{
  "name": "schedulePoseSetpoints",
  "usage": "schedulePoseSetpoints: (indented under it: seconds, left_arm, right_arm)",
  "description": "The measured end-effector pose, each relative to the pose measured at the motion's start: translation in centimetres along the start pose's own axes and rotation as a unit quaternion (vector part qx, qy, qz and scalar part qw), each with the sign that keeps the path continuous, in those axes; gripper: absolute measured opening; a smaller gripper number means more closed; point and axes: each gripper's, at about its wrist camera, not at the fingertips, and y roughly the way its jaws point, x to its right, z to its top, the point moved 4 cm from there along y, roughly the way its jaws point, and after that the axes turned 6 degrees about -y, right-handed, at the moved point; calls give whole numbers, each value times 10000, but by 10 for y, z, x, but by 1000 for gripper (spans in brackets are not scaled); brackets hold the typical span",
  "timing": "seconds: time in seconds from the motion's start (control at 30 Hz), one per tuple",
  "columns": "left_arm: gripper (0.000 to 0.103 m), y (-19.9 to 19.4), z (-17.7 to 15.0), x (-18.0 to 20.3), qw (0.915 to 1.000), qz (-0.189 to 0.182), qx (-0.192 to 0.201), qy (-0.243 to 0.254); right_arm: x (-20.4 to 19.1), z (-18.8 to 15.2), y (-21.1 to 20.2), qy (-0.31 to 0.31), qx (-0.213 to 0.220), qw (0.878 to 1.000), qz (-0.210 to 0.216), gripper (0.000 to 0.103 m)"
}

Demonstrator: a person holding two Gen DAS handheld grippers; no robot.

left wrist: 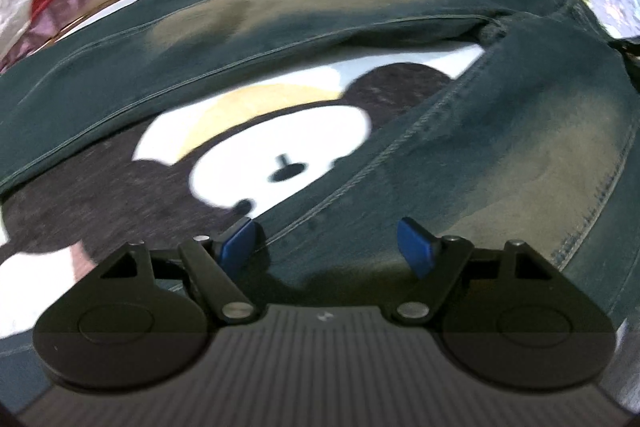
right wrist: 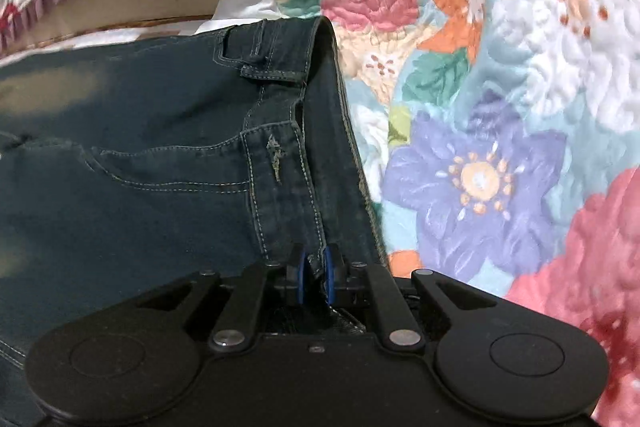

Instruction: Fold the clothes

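Jeans [right wrist: 140, 155] — waistband pinched by right tongs [right wrist: 315, 277].

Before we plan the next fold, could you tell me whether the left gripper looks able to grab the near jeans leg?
Probably yes: the left gripper is open just above the near jeans leg, with nothing between them.

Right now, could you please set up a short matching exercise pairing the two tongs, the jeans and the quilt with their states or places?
Things:
1. left tongs
2. right tongs
3. jeans
4. floral quilt

States or places:
A. shut on the waistband
B. beside the waistband
C. open above a trouser leg
D. spread over a cartoon-face blanket

Pairs: 1-C, 2-A, 3-D, 4-B
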Motion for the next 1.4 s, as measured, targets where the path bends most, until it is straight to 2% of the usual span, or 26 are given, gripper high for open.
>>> schedulePoseSetpoints:
  seconds: [0.07,0.13,0.17,0.23,0.27,0.37,0.4,0.47,0.53,0.57,0.63,0.7,0.77,0.83,0.87,0.9,0.93,1.0,1.07,1.13,1.2,1.23,1.27,1.3,1.4]
  left_arm:
    - [78,-9,-6,-22,9992,291,49,-259]
    - [81,-15,-17,-50,9961,784,20,-407]
    - [82,-16,-25,-66,9942,968,-52,-470]
    - [86,-24,-39,-97,9909,1057,-97,-824]
    - [86,-30,-44,-112,9883,1097,-122,-1054]
    - [85,-51,-64,-158,9736,1672,-96,-1554]
    - [85,-58,-71,-173,9666,1943,-56,-1668]
    - [84,-71,-86,-207,9456,2672,-67,-1856]
    - [84,-83,-100,-238,9269,3099,-124,-2111]
    - [84,-89,-106,-254,9183,3178,-107,-2357]
    - [84,-103,-115,-284,9005,2895,117,-3242]
    - [84,-113,-122,-306,8757,2310,452,-4217]
    - [84,-109,-124,-317,8539,1955,522,-4795]
    - [84,-103,-125,-327,8299,1628,555,-5307]
    - [84,-98,-120,-330,8271,1812,419,-5304]
    - [84,-91,-115,-333,8245,2166,171,-5225]
    - [84,-87,-114,-336,8187,2312,47,-5256]
    - [84,-82,-115,-339,8056,2472,-117,-5384]
    - [83,-85,-119,-345,7905,2543,-36,-5572]
    - [80,-86,-119,-349,7912,2611,125,-5529]
    - [50,-84,-111,-348,8164,2847,134,-5022]
    - [24,-84,-108,-346,8274,2884,174,-4816]
    - [20,-84,-106,-345,8374,2895,227,-4632]
    - [17,-83,-106,-343,8427,2905,254,-4525]
    - [9,-84,-106,-338,8533,2941,299,-4296]
  right_arm:
    - [4,-3,-4,15,-4,10000,-46,16]
    - [6,-6,-3,-128,-24,9997,-203,17]
    - [6,-6,-5,-158,34,9995,-255,22]
    - [7,-4,-10,-186,191,9991,-340,31]
    - [7,-3,-13,-200,269,9987,-383,38]
    - [8,0,-21,-241,504,9971,-511,40]
    - [7,3,-26,-211,643,9965,-498,44]
    - [0,10,-34,-224,831,9955,-397,47]
    - [-12,15,-38,-286,914,9953,-147,48]
    - [-20,16,-40,-303,921,9953,43,49]
    - [-35,18,-42,-336,932,9942,423,52]
    - [-51,20,-43,-228,856,9927,824,52]
    - [-67,24,-39,-28,659,9890,1324,52]
    - [-94,33,-37,-91,569,9810,1854,52]
    - [-109,39,-38,-215,543,9769,2054,52]
    - [-123,43,-38,-349,525,9735,2197,52]
    - [-138,48,-38,-499,533,9705,2296,52]
    - [-166,57,-40,-741,564,9649,2457,52]
    - [-189,62,-42,-852,611,9604,2583,52]
    - [-210,66,-42,-1108,686,9564,2612,52]
    - [-228,64,-42,-1660,859,9506,2479,53]
    - [-235,62,-40,-1904,927,9469,2417,56]
    - [-240,60,-37,-2132,988,9429,2360,61]
    - [-246,58,-35,-2359,1048,9383,2302,62]
    - [-252,56,-26,-2279,922,9332,2622,63]
